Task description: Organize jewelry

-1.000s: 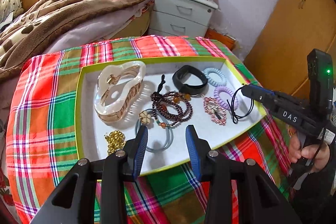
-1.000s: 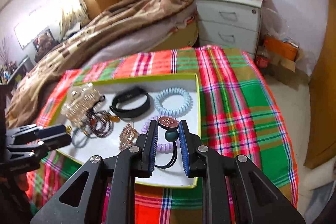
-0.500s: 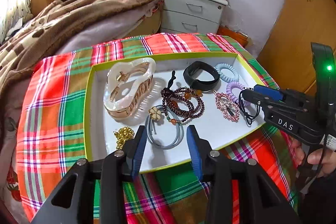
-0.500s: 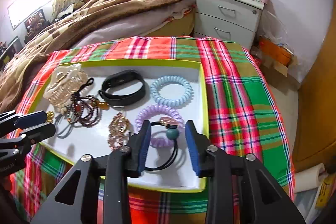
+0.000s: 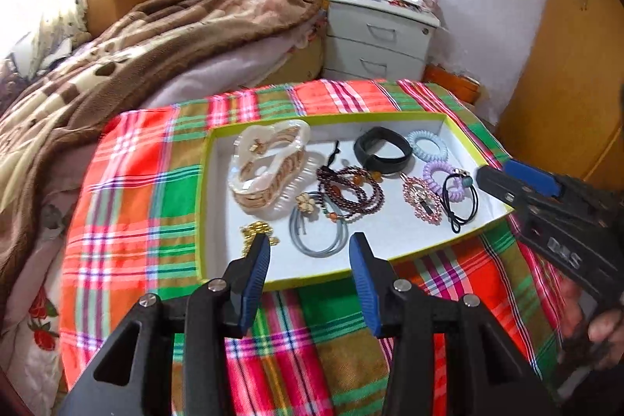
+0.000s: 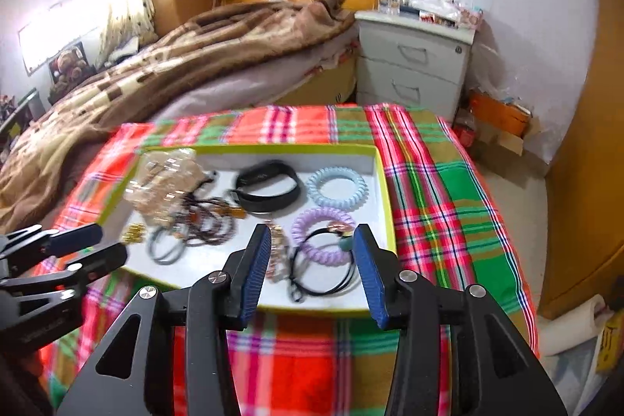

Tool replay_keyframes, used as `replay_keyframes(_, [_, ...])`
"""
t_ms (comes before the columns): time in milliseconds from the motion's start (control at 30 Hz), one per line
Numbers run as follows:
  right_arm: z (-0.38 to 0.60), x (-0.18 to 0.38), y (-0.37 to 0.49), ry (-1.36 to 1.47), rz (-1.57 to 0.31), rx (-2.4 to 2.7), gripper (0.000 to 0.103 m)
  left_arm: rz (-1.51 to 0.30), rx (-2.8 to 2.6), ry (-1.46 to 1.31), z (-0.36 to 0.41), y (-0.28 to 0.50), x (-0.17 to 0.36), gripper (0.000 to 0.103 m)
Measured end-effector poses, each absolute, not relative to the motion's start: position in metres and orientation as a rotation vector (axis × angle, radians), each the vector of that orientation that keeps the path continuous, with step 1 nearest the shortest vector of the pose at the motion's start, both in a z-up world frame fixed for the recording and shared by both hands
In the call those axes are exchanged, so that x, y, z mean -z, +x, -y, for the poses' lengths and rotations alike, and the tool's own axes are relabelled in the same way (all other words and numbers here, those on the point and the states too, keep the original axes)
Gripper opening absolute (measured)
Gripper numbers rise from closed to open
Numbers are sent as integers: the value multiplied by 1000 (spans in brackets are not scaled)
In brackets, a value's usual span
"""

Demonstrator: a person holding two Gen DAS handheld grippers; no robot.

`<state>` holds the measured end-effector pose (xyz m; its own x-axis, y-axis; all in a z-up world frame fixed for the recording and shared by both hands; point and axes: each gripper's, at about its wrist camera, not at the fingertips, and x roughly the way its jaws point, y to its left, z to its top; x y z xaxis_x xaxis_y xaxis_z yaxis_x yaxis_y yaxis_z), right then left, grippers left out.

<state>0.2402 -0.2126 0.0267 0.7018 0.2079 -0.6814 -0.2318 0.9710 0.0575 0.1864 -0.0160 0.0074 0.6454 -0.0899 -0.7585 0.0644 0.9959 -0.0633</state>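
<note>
Since a second ago your right hand-held gripper has let go of the black hair tie and now gapes wide and empty, drawn back. The tie lies in the white tray, overlapping the purple coil band. Your left hand-held gripper stays wide open, holding nothing, above the gray elastic loops. A glossy pearly hair claw and dark beads share the tray on the plaid-covered counter, beside a bed.
</note>
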Motion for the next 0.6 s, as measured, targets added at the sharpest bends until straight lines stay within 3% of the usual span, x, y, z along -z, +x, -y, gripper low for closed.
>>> replay_keyframes(600, [197,-26,177,38,-750,-225,45,-825,-9,-10,21,133,-8,44])
